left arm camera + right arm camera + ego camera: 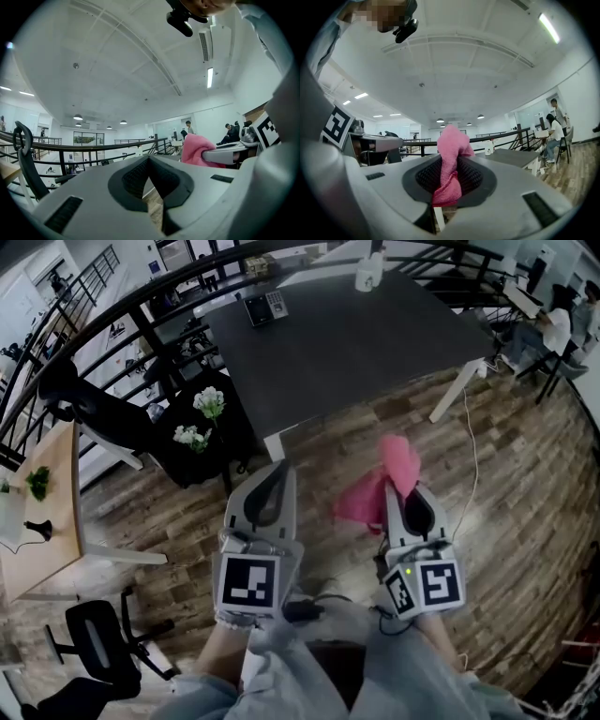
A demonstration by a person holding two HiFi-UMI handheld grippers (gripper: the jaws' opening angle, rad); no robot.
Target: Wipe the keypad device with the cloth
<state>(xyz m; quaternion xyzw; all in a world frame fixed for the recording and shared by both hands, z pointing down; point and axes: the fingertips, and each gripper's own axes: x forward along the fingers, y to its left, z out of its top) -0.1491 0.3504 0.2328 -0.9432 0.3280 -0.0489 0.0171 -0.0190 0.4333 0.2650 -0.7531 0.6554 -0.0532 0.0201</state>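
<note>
Head view: the keypad device point(264, 307) sits at the far left corner of the dark table point(375, 343), well ahead; nearer, the left gripper point(277, 470) is closed on nothing, while the right gripper point(410, 495) pinches the pink cloth point(398, 460), seemingly carried ready for wiping.

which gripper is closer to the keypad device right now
Left. The left gripper is almost in line with the keypad device, short of the table; the right gripper, shut on the cloth, is farther off to the right.
</note>
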